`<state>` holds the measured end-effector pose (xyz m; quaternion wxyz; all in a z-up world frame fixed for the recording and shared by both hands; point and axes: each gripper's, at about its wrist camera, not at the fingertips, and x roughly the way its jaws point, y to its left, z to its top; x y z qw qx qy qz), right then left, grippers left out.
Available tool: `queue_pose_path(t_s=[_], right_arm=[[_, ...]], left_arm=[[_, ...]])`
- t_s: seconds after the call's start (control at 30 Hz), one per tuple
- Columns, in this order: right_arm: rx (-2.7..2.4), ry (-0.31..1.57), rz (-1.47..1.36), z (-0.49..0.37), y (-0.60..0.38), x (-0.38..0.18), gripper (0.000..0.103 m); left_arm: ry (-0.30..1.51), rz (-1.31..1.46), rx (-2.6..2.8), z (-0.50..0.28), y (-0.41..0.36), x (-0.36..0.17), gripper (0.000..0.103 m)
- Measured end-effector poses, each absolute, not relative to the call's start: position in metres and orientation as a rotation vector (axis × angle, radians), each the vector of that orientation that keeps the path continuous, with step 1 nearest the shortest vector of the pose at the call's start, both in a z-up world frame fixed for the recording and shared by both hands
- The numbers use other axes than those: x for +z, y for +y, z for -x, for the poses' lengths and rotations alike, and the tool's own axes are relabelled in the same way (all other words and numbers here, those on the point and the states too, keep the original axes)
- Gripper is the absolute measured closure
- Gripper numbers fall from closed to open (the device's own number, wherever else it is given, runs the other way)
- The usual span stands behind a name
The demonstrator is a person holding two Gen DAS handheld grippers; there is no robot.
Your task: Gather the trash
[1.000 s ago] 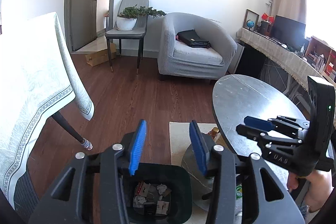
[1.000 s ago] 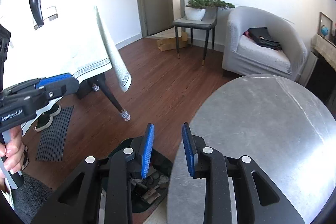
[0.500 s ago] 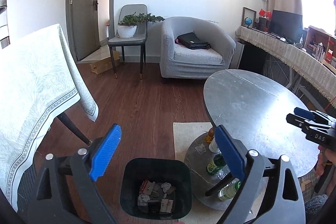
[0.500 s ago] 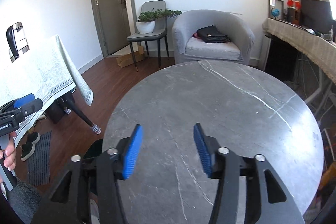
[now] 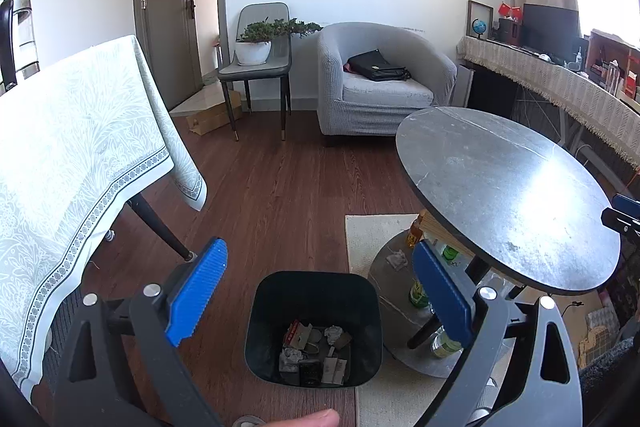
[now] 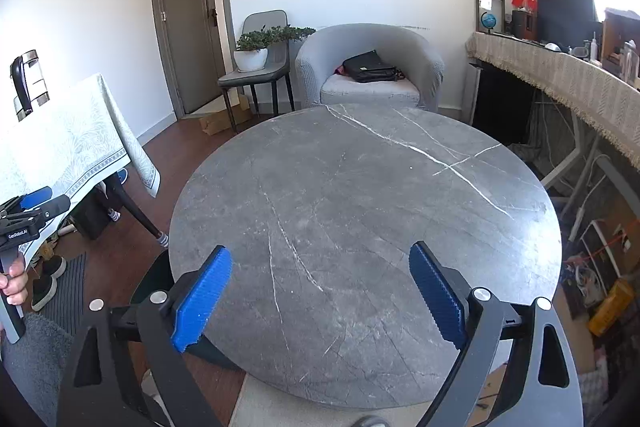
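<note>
Your left gripper (image 5: 320,291) is spread wide with nothing in it, the bin (image 5: 314,327) of trash (image 5: 316,351) sitting right below between its pads. Your right gripper (image 6: 320,291) has just been opening, empty, hanging over the round table (image 6: 360,207).

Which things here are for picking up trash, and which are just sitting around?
For the trash job:
- black bin with paper scraps inside
- crumpled scrap on the lower shelf under the round table
- left gripper and right gripper, jaws open and empty

Just sitting around:
- grey armchair with black bag
- potted plant
- bottles under the table, maybe
</note>
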<state>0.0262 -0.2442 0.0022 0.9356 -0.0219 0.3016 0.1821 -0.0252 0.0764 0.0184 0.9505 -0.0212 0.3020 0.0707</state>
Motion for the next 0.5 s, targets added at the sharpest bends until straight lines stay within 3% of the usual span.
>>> queue_pose_path(t_s=[0.5], right_arm=[[0.558, 0.627, 0.073, -0.017, -0.225, 0.001, 0.006]], left_arm=[[0.652, 0.069, 0.178, 0.024, 0.079, 0.017, 0.007]])
